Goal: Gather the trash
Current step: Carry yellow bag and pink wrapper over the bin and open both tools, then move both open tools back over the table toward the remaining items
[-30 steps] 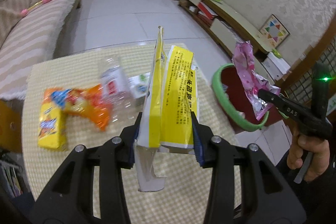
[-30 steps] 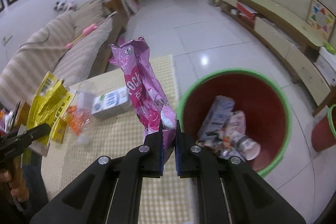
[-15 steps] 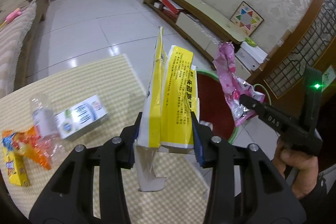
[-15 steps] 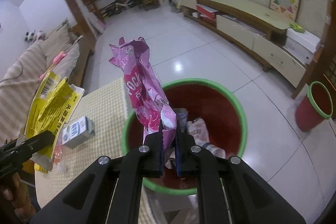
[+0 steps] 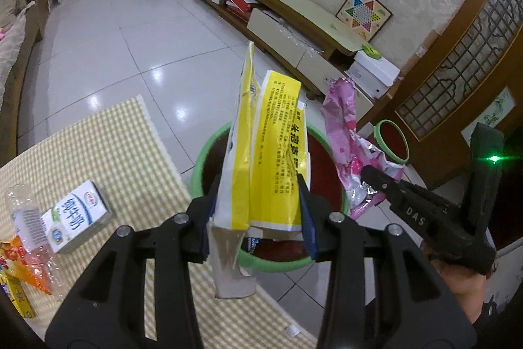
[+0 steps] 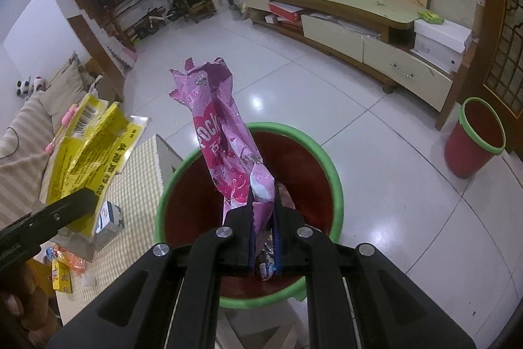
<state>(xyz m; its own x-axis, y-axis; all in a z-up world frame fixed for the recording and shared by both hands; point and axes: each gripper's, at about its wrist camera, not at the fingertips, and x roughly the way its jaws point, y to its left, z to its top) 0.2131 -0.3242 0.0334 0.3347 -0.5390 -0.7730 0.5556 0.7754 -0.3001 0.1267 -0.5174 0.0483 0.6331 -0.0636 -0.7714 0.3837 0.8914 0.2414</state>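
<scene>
A crumpled pink foil snack wrapper stands upright above the red plastic bin with a green rim, pinched between the closed fingers of the right gripper; beside it, the left gripper clamps a torn yellow paper bag over the same bin; what seems to be discarded packaging lies inside; a white milk carton and an orange snack packet remain on the checked yellow tablecloth; a smaller red bin stands well apart.
</scene>
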